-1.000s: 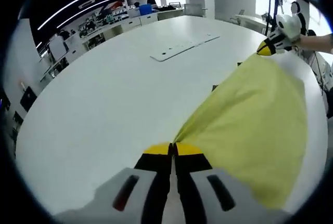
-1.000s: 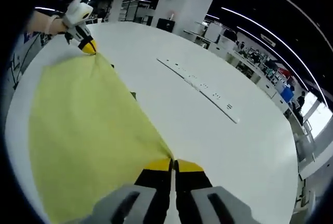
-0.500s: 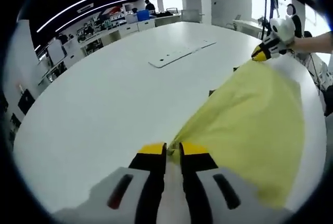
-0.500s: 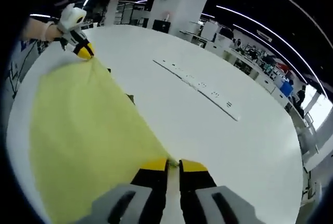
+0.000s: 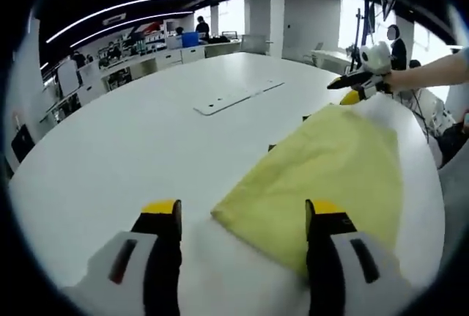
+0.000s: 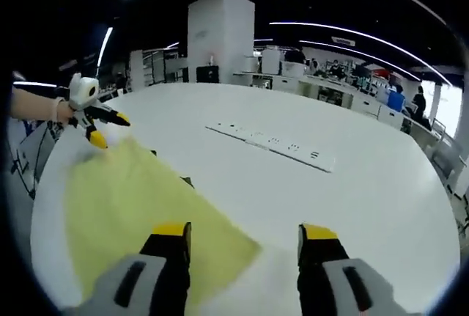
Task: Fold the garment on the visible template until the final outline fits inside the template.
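Both grippers, which one second earlier pinched opposite corners of the yellow garment and half a second ago were beginning to part, have let go. In the left gripper view the left gripper (image 5: 244,213) stands with jaws wide apart and nothing between them; in the right gripper view the right gripper (image 6: 245,234) is likewise spread wide and empty. The garment (image 5: 330,169) has dropped from its stretched hold and now lies flat on the white table (image 5: 132,133), one released corner just ahead of each gripper.

Taking the garment as landmark: the right gripper appears at its far corner in the left gripper view, jaws parted and just above the cloth edge; the left gripper occupies the matching far corner in the right gripper view. Small dark marks (image 5: 306,118) show at the garment's long edge toward the table centre, probably parts of the template, though most of it is covered and its outline cannot be traced. Beyond that edge, well apart from the cloth, lies a long white strip with holes (image 5: 236,97).

Judgement: a fold or lay-down appears just completed. Whether the outline fits inside the template cannot be told, so a check, and perhaps another fold, likely comes next.
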